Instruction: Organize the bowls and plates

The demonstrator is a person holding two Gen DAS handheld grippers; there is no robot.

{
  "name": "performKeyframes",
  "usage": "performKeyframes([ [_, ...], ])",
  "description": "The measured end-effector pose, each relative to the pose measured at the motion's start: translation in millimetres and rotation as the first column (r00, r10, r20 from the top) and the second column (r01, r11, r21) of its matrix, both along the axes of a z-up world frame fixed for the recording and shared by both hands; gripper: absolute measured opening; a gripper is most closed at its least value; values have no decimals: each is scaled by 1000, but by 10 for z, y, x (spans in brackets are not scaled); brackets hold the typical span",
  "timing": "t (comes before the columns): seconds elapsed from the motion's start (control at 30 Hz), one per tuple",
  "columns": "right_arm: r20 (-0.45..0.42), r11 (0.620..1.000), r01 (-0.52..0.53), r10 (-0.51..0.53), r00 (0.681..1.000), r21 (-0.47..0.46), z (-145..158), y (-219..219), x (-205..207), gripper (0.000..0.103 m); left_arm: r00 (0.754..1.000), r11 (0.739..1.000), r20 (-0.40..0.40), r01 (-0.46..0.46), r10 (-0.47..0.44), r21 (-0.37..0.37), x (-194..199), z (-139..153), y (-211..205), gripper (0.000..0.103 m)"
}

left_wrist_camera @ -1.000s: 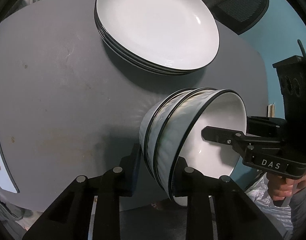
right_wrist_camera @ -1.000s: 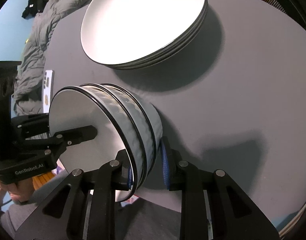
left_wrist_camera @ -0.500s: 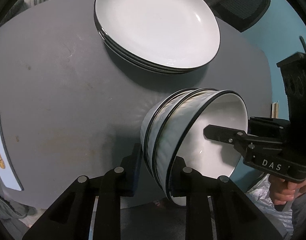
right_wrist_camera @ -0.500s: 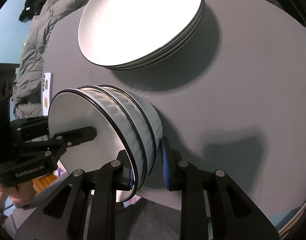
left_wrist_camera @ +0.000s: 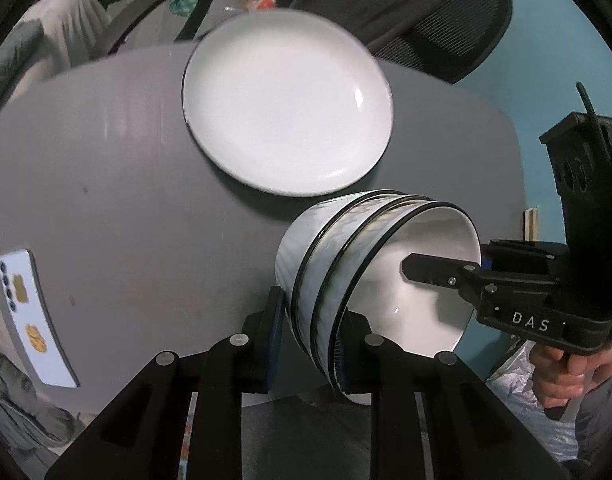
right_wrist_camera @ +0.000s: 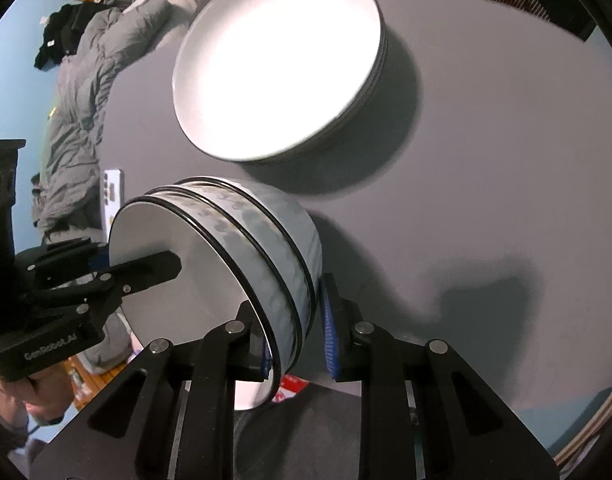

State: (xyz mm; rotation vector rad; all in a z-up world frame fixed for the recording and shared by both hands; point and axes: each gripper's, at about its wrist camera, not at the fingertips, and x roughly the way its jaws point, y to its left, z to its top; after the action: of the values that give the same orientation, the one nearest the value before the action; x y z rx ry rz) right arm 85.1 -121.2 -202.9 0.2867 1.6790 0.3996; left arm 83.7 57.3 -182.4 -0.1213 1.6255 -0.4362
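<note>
Grey table [left_wrist_camera: 126, 208]: black-rimmed white bowls [left_wrist_camera: 346, 264]

Grey table [left_wrist_camera: 126, 200], (mesh) chair [left_wrist_camera: 446, 20], teal wall [left_wrist_camera: 546, 60]

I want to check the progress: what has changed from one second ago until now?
The nested stack of white black-rimmed bowls, clamped by the left gripper and right gripper, has risen off the grey round table. The stack of white plates looks farther below. Both grips and the plates stayed unchanged.
</note>
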Motion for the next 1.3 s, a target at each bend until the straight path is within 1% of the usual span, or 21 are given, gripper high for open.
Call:
performKeyframes([
  [0.17, 33, 1000, 0, 0, 999, -4, 213, 6, 182, 20, 999, 1000, 44, 1, -1, -5, 241, 225, 22, 21],
  [0.33, 59, 1000, 9, -9, 998, -3, 298, 43, 419, 20, 997, 1000, 77, -1, 0, 8, 548, 268, 43, 21],
  [0.53, 63, 1000, -2, 2, 998, -11, 168, 146, 733, 20, 995, 999, 99, -11, 6, 48, 947, 150, 50, 21],
  [0.6, 53, 1000, -9, 9, 999, -16, 73, 171, 823, 20, 995, 999, 103, -20, 16, 43, 1055, 83, 66, 19],
  [0.63, 47, 1000, -17, 18, 999, -22, 21, 174, 860, 20, 993, 999, 116, -31, 27, 32, 1122, 84, 74, 19],
  [0.7, 42, 1000, -14, 15, 999, -17, -22, 139, 953, 20, 990, 999, 142, -27, 20, 47, 1238, 70, 57, 19],
  [0.77, 21, 1000, -3, 3, 1000, -4, -63, 114, 1064, 18, 993, 998, 110, -45, 39, 52, 1358, 4, 53, 19],
  [0.83, -3, 1000, -13, 13, 1000, -28, -101, 142, 1156, 16, 993, 998, 116, -35, 28, 58, 1394, -28, 45, 19],
  [0.9, -12, 998, -48, 47, 999, -45, -113, 211, 1190, 17, 993, 998, 117, -28, 21, 63, 1377, -71, 54, 18],
  [1.0, 2, 995, -77, 77, 997, -63, -105, 264, 1190, 17, 994, 998, 107, -36, 30, 51, 1389, -106, 84, 18],
  [1.17, -3, 993, -93, 93, 996, -74, -115, 284, 1237, 17, 995, 999, 93, -48, 46, 22, 1423, -123, 110, 18],
  [1.23, 5, 992, -99, 99, 995, -84, -113, 290, 1245, 18, 995, 998, 88, -50, 48, 24, 1412, -113, 117, 19],
  [1.3, 18, 992, -92, 94, 995, -90, -90, 283, 1244, 18, 994, 998, 99, -47, 43, 41, 1393, -100, 117, 19],
])
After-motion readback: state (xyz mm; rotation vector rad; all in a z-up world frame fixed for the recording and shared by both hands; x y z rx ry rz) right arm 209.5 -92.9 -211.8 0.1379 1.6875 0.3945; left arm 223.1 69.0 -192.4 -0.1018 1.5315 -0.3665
